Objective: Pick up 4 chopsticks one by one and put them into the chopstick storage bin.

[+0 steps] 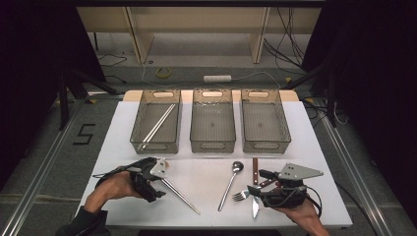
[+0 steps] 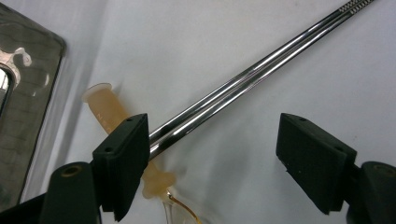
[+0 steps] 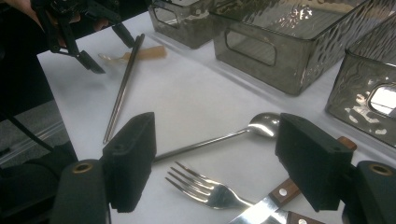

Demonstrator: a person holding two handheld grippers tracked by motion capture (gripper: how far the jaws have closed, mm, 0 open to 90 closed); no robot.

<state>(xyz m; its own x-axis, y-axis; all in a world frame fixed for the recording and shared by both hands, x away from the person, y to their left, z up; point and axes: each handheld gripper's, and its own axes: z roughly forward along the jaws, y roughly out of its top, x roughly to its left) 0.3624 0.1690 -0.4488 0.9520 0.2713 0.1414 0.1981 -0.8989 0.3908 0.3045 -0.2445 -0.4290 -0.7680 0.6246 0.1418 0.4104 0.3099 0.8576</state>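
A pair of steel chopsticks (image 1: 179, 194) lies on the white table, its upper end between the open jaws of my left gripper (image 1: 160, 182). In the left gripper view the chopsticks (image 2: 261, 65) run close by the left jaw, across a small beige-handled utensil (image 2: 109, 109), and my left gripper (image 2: 210, 126) presses on nothing. My right gripper (image 1: 260, 182) stands open low over a fork (image 1: 240, 195) and a wooden-handled knife (image 1: 255, 169). In its own view, my right gripper (image 3: 217, 123) frames the fork (image 3: 205, 189), the knife handle (image 3: 285, 189) and a spoon (image 3: 266, 125).
Three grey see-through bins stand in a row at the back: the left bin (image 1: 142, 142) holds another pair of chopsticks (image 1: 157, 125), the middle bin (image 1: 212, 145) and right bin (image 1: 265, 145) look empty. The spoon (image 1: 230, 184) lies mid-table. The table's front edge is near both hands.
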